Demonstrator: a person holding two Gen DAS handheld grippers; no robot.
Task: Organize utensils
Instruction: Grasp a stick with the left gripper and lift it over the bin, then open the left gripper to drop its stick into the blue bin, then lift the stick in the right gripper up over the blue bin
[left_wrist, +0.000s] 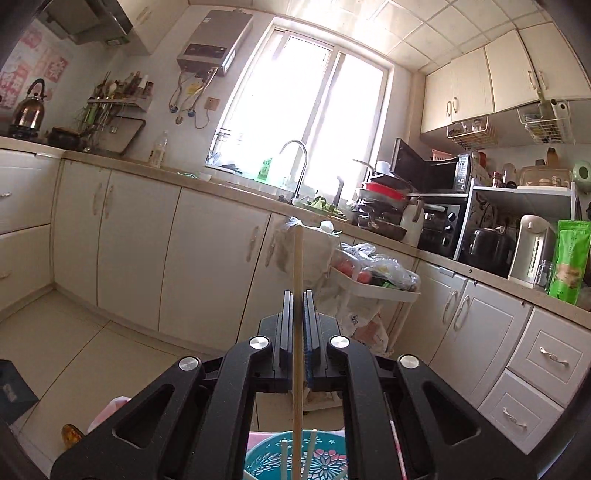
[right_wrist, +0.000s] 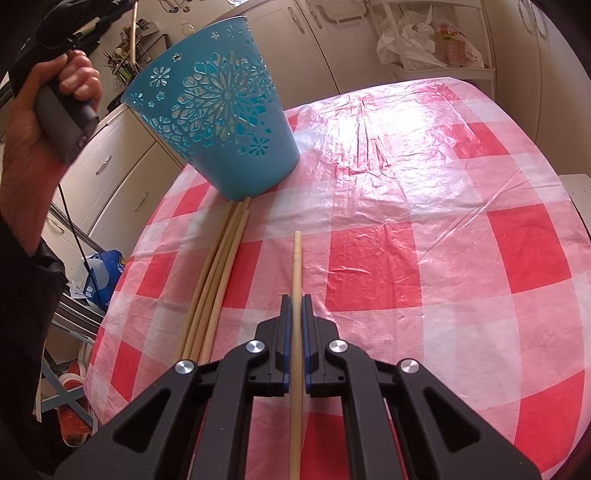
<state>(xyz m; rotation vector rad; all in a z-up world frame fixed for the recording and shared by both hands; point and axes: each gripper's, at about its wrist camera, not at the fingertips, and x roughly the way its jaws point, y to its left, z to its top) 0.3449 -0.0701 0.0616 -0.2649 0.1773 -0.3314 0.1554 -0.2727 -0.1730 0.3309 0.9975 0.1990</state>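
Clamping chopstick (right_wrist: 296, 280): right gripper (right_wrist: 296, 301) | left gripper (left_wrist: 297, 295) likewise (another chopstick (left_wrist: 297, 258))

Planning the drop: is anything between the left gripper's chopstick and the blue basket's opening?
Nothing visible. The left gripper holds its chopstick upright right above the blue basket, whose open mouth shows only chopsticks already inside.

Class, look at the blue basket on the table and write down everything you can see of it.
The blue basket is a round, tapering tub that looks like plastic, its wall pierced with a cut-out flower and star pattern. It stands upright near the edge of the table, on the red-and-white checked cloth. A bundle of loose chopsticks lies with its ends at the basket's base. From above, a few chopsticks already stand inside it.
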